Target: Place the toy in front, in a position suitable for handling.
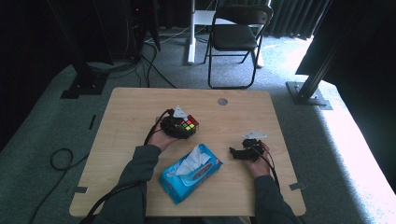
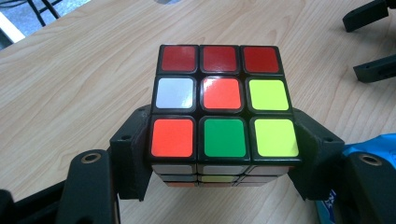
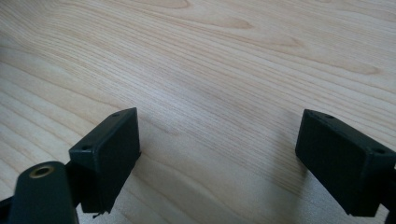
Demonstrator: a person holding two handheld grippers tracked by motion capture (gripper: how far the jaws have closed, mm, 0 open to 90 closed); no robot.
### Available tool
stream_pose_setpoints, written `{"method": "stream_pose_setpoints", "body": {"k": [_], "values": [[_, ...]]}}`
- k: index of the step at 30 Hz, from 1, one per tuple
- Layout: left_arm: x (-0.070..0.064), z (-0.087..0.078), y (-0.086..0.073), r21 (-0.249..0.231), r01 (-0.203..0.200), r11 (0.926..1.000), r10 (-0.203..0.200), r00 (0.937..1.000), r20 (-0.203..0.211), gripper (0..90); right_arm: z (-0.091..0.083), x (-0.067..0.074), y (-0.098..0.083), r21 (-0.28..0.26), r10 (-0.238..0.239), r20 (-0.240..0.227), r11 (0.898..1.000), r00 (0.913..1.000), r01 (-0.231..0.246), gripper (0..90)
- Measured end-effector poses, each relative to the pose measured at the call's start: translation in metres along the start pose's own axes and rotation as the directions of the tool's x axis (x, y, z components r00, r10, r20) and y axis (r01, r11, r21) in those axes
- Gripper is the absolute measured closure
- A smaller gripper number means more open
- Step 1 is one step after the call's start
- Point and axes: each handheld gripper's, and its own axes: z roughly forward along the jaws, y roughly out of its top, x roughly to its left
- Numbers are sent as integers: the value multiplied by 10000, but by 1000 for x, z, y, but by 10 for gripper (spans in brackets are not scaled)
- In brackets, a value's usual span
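Black fingers [image 2: 135, 154] of the left gripper [image 2: 219, 158] clamp a scrambled puzzle cube [image 2: 222, 105] by its two sides, just above or on the wooden surface [image 2: 70, 84] left of centre, its top face showing red, white, orange, yellow and green stickers. Grasping looks done, so the next move likely calls for lifting or turning it. Well apart, the right gripper [image 3: 217, 154] hovers spread wide over bare wood, near a blue wipes pack [image 1: 190, 173].
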Motion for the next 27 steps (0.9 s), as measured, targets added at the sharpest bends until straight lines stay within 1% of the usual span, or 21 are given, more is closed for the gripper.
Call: {"method": "stream_pose_setpoints", "body": {"k": [13,21,24,26,27], "values": [[-5,7,10,-75,-88,9999,89,9999,127,341,0,0,0,7,16,-3,10000,10000,-16,135],[-7,11,14,-11,-202,9998,202,9997,169,341,0,0,0,8,21,0,10000,10000,-21,135],[-10,13,20,-49,-326,9995,328,9992,248,341,0,0,0,9,22,1,10000,10000,-22,135],[-10,13,20,-49,-326,9995,328,9992,248,341,0,0,0,10,22,1,10000,10000,-22,135],[-13,15,23,-40,-417,9991,418,9987,289,341,0,0,0,10,22,1,10000,10000,-22,135]]}}
